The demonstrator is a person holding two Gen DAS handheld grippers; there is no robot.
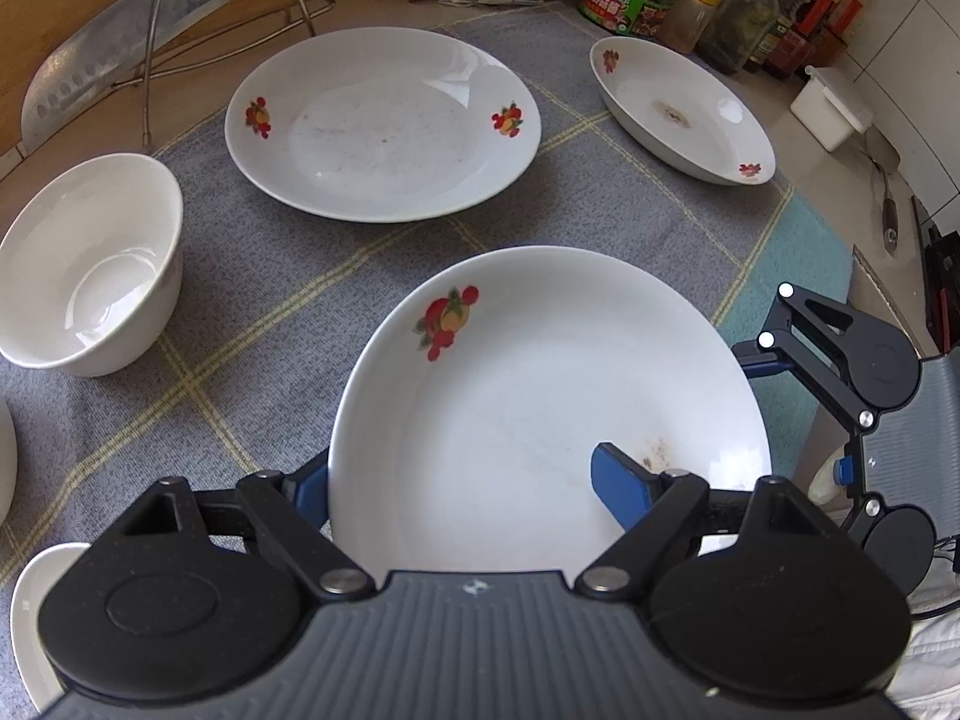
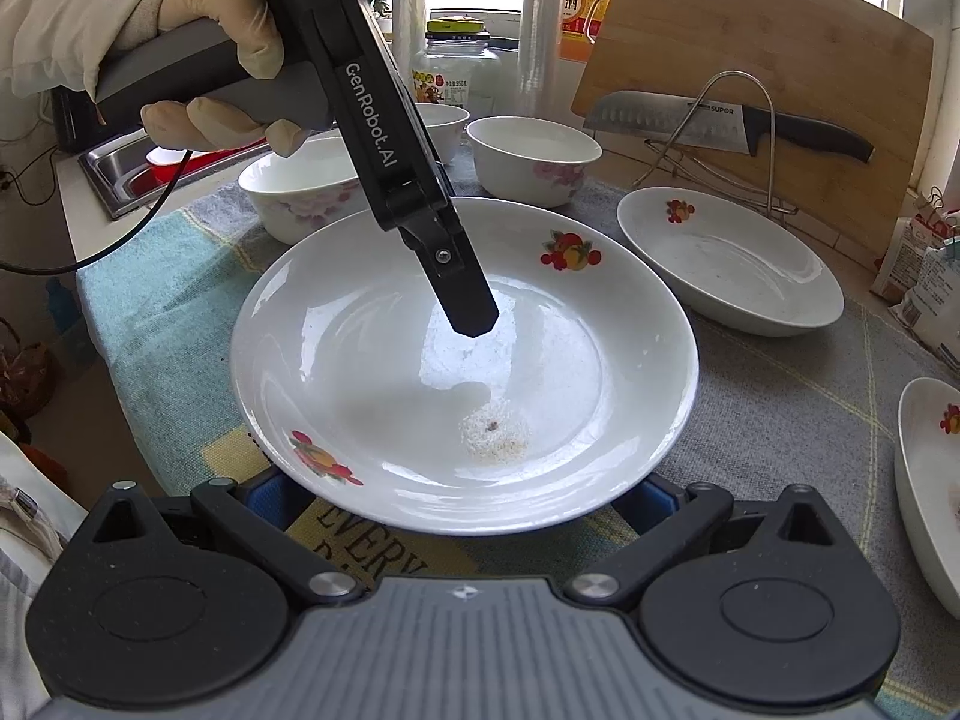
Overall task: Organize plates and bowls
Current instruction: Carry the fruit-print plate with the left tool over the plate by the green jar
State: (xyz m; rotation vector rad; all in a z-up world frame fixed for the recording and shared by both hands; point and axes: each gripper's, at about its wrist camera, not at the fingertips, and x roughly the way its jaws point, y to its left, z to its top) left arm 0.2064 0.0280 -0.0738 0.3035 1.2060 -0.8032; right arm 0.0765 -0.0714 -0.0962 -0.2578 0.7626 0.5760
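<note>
My left gripper (image 1: 474, 492) grips the near plate's (image 1: 540, 372) rim, one finger (image 1: 621, 492) inside, one beneath. Plate is on the grey cloth (image 1: 270, 276). My right gripper (image 2: 456, 504) straddles the opposite rim; can't tell if it's clamped.

Left gripper (image 1: 474, 486): the left finger's tip passes under the near plate (image 1: 552, 402). Right gripper (image 2: 456, 507): both fingertips hidden beneath it. Small plate (image 1: 30, 618) cut by frame edge.

Both wrist cameras look steeply down, close over the same near plate (image 1: 540, 396) from opposite sides.
</note>
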